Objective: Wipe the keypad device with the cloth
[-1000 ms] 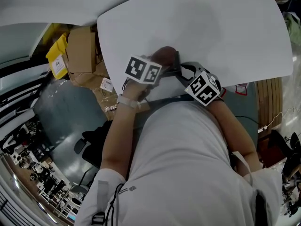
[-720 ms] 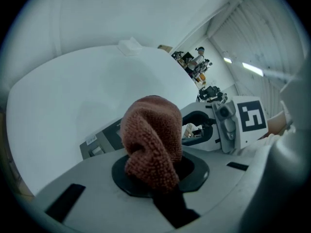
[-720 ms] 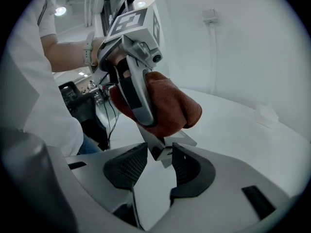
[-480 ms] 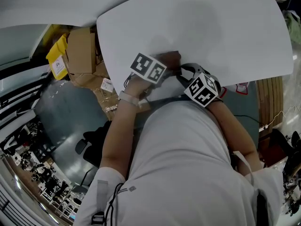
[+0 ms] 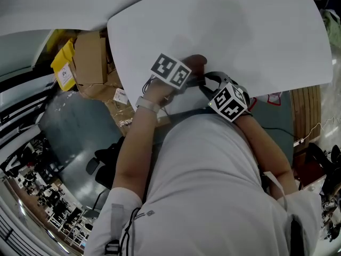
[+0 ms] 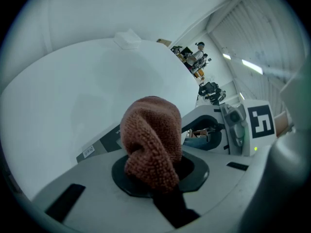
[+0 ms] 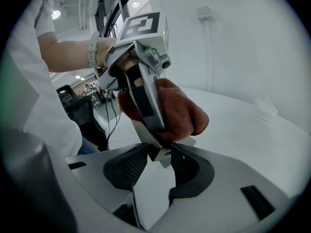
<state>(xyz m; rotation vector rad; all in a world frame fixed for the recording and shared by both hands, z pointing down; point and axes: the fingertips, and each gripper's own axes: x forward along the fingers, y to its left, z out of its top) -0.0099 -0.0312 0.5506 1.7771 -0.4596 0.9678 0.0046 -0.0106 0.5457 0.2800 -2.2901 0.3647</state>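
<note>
A brown cloth (image 6: pixel 150 140) is bunched in my left gripper (image 6: pixel 153 174), which is shut on it. The cloth (image 7: pixel 182 111) presses against a flat grey keypad device (image 7: pixel 148 106), held tilted above the white table. My right gripper (image 7: pixel 158 161) is shut on the device's lower corner. In the left gripper view the device (image 6: pixel 99 143) shows behind the cloth, with a small label on its edge. From the head view the cloth (image 5: pixel 196 63) sits between the left gripper (image 5: pixel 184 74) and the right gripper (image 5: pixel 210 84) at the table's near edge. The keypad face is hidden.
The white round-cornered table (image 5: pixel 240 31) fills the upper picture, with a small white object (image 6: pixel 127 39) at its far side. Cardboard boxes (image 5: pixel 90 57) and a yellow box (image 5: pixel 63 68) lie on the floor to the left. A slatted wooden piece (image 5: pixel 305 108) stands at right.
My left gripper with the cloth has shifted a little up and to the right in the head view, along the device. The right gripper and the device have stayed put.
</note>
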